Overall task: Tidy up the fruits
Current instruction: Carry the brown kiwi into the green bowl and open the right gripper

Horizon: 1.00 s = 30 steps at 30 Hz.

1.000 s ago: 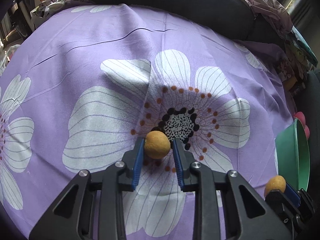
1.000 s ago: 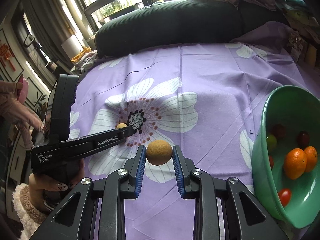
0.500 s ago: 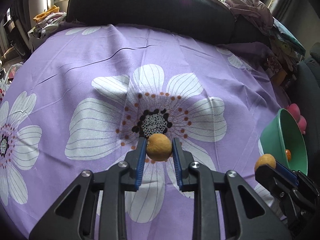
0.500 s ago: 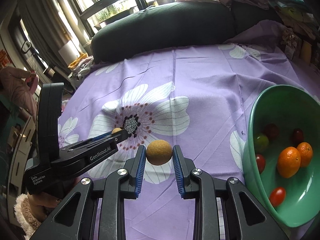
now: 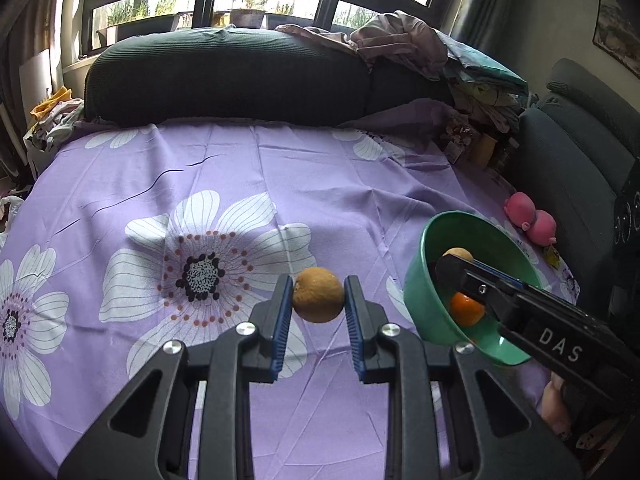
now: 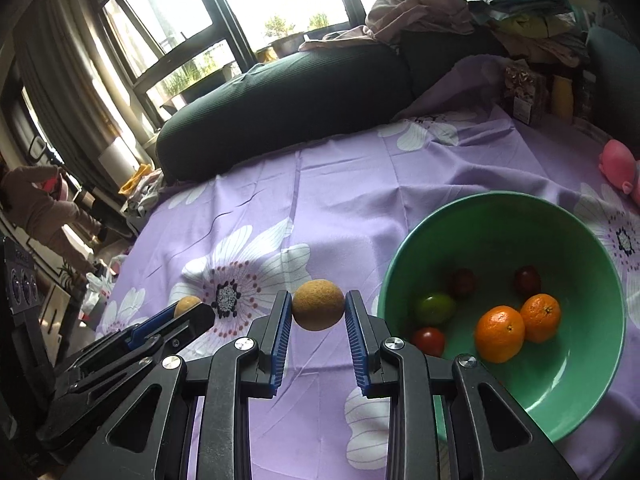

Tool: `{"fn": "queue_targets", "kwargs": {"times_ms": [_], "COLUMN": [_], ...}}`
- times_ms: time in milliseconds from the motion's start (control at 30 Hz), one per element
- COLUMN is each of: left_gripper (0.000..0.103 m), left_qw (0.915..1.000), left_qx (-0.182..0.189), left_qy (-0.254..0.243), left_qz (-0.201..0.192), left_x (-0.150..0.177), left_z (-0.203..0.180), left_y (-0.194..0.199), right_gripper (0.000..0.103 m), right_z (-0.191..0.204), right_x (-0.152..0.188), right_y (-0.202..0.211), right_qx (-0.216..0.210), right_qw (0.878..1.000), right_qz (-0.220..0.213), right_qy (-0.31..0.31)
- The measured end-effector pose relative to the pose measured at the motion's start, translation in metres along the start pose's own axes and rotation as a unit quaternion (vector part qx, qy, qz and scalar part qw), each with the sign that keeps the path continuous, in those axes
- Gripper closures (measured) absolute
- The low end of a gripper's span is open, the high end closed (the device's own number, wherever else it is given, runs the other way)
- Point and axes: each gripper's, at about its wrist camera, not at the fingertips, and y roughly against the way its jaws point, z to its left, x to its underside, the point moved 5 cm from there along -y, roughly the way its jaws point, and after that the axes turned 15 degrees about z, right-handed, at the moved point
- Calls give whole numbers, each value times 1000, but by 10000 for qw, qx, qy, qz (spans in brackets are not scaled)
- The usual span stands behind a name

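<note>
My left gripper [image 5: 318, 300] is shut on a round tan fruit [image 5: 318, 299], held above the purple flowered cloth, left of the green bowl [image 5: 424, 256]. My right gripper [image 6: 318, 306] is shut on a second tan fruit [image 6: 318, 304], just left of the bowl [image 6: 500, 208]. In the left wrist view the right gripper [image 5: 454, 258] with its fruit reaches over the bowl's rim. In the right wrist view the left gripper [image 6: 188, 308] sits to the left. The bowl holds two oranges [image 6: 500, 334], a green fruit [image 6: 434, 308] and small red fruits [image 6: 429, 340].
A dark cushion [image 5: 224, 76] runs along the far edge of the cloth. Piled clothes [image 5: 404, 44] lie at the back right. Pink toy pigs [image 5: 530, 218] sit beyond the bowl. A dark seat [image 5: 576, 152] stands at the right. A person [image 6: 40, 208] stands far left.
Both grippers have risen and moved right toward the green bowl with their fruits. The right gripper's fruit is now over the bowl's rim in the left wrist view.
</note>
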Motion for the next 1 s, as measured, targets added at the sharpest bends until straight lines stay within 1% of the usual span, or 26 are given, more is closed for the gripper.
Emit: {"fn": "queue_targets", "kwargs": {"times_ms": [133, 267, 433, 567, 667, 767, 833, 867, 900, 933, 967, 1000], "left_gripper": [77, 77, 77, 77, 77, 77, 72, 64, 54, 50, 44, 42], "left_qw": [9995, 9982, 9966, 9950, 9941, 9931, 9925, 9924, 9923, 9924, 9927, 9930], "left_qx": [193, 424, 437, 501, 452, 514, 510, 507, 502, 504, 498, 491], "left_qy": [-213, -423, -646, -732, -844, -901, -950, -970, -983, -973, -955, -937], "left_qz": [-122, 67, 272, 462, 518, 544, 571, 570, 567, 561, 548, 522], "left_x": [-5, -6, -4, -1, 0, 2, 2, 3, 3, 3, 4, 4], "left_z": [-34, -66, -97, -112, -121, -125, -128, -129, -130, -130, -130, -129], "left_y": [-3, -20, -41, -56, -62, -64, -63, -62, -60, -58, -55, -52], "right_gripper": [74, 74, 74, 74, 74, 74, 74, 73, 70, 62, 56, 55], "right_z": [-27, -57, -91, -111, -119, -121, -120, -121, -121, -122, -123, -124], "right_x": [-3, -4, -2, 1, 2, 2, 3, 2, 3, 3, 3, 3], "right_y": [18, 29, 33, 33, 31, 33, 35, 35, 36, 38, 39, 41], "right_qx": [108, 201, 568, 529, 603, 600, 574, 568, 574, 594, 619, 648], "right_qw": [9992, 9968, 9923, 9905, 9893, 9889, 9892, 9890, 9888, 9885, 9880, 9873], "right_qz": [-248, -364, -368, -279, -201, -163, -183, -184, -187, -200, -227, -255], "right_qy": [-308, -687, -1041, -1235, -1312, -1350, -1334, -1350, -1363, -1375, -1400, -1428]}}
